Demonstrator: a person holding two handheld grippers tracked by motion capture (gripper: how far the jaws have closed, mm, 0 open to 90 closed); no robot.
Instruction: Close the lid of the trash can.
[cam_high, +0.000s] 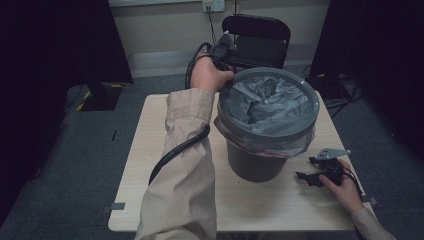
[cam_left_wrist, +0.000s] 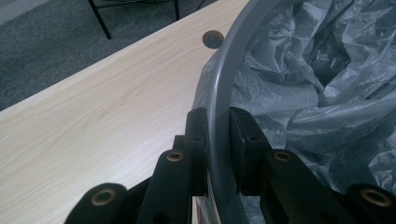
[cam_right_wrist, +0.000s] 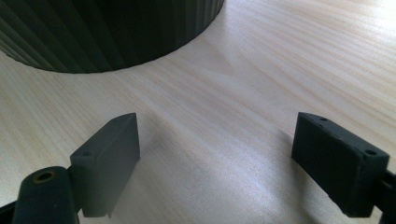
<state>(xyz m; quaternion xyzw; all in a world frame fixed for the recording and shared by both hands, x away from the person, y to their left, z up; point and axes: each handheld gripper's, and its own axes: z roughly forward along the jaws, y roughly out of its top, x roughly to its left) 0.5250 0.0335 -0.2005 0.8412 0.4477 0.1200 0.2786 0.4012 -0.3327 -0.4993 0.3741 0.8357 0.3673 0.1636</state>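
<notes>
A grey ribbed bin (cam_high: 255, 162) stands on the wooden table (cam_high: 150, 165), lined with a crumpled grey plastic bag (cam_high: 265, 107) and topped by a grey rim ring (cam_high: 310, 92). My left gripper (cam_left_wrist: 218, 126) is at the bin's far left edge, one jaw outside and one inside, shut on the rim ring (cam_left_wrist: 217, 93). The bag (cam_left_wrist: 317, 79) lies just inside it. My right gripper (cam_high: 312, 170) rests low on the table at the bin's right, jaws wide apart. My right gripper (cam_right_wrist: 215, 154) has bare wood between its pads, and the bin's base (cam_right_wrist: 107, 32) lies ahead.
A black chair (cam_high: 257, 37) stands behind the table's far edge. Cables trail along the left sleeve (cam_high: 180, 150) and over the floor at right. A round grey cap (cam_left_wrist: 214, 39) sits in the tabletop near the bin. Dark curtains flank both sides.
</notes>
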